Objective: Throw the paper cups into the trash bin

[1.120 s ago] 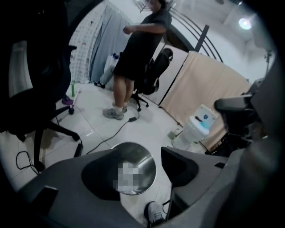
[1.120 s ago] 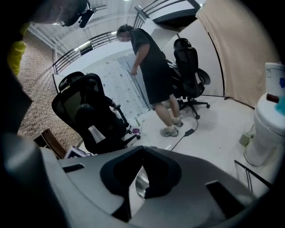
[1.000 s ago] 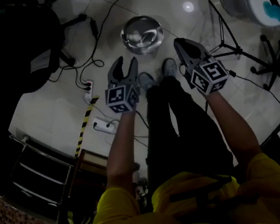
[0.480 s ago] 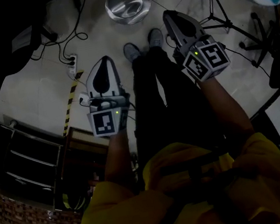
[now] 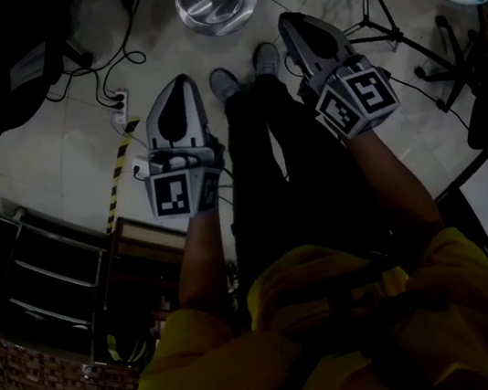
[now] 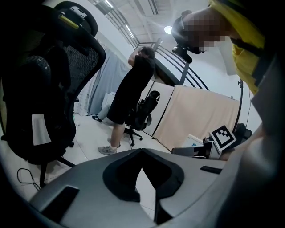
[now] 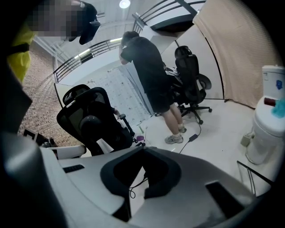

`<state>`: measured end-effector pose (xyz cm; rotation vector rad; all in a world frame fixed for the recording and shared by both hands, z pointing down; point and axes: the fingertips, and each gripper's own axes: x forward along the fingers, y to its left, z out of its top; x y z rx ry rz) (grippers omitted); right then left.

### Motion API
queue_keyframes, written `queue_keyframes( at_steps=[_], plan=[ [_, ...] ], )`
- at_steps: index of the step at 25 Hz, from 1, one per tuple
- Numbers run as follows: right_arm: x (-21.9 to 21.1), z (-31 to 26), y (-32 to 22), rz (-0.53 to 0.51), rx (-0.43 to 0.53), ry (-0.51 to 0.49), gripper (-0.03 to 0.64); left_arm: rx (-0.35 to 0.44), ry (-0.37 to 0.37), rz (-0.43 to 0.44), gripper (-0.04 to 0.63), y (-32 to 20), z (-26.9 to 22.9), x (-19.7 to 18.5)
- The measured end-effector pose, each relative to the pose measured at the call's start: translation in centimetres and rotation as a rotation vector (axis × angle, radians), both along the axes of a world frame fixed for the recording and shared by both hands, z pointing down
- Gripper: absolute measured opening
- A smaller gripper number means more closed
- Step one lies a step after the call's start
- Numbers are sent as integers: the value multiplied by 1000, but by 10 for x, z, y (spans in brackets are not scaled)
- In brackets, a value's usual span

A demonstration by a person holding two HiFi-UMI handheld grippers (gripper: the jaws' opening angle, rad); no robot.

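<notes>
Looks done or nearly: left gripper (image 5: 181, 81) and right gripper (image 5: 290, 22) fully closed on nothing, trash bin (image 5: 214, 0) on floor just ahead, no paper cups visible outside it.

Lab: office chair (image 6: 44, 89), tripod (image 5: 364, 3), cables (image 7: 192, 137)

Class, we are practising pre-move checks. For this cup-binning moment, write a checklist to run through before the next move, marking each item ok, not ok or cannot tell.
1. Left gripper empty: ok, jaws shut on nothing.
2. Right gripper empty: ok, jaws shut on nothing.
3. Trash bin in sight: ok, on the floor beyond the shoes.
4. A paper cup to fetch: cannot tell, none shows in any view.
5. Floor free for stepping: not ok, a power strip and tripod lie nearby.
</notes>
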<state>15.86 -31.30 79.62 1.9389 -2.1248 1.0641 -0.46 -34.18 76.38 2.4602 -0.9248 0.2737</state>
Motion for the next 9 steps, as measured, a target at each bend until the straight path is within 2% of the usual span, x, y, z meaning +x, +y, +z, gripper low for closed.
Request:
queue_keyframes(
  at_steps=[4, 9],
  plan=[
    [-2, -3, 3, -2, 2, 1, 3, 4, -23, 15, -2, 8, 1, 0],
    [-4, 4, 10, -11, -34, 5, 3, -39, -47, 14, -2, 15, 10, -2]
  ],
)
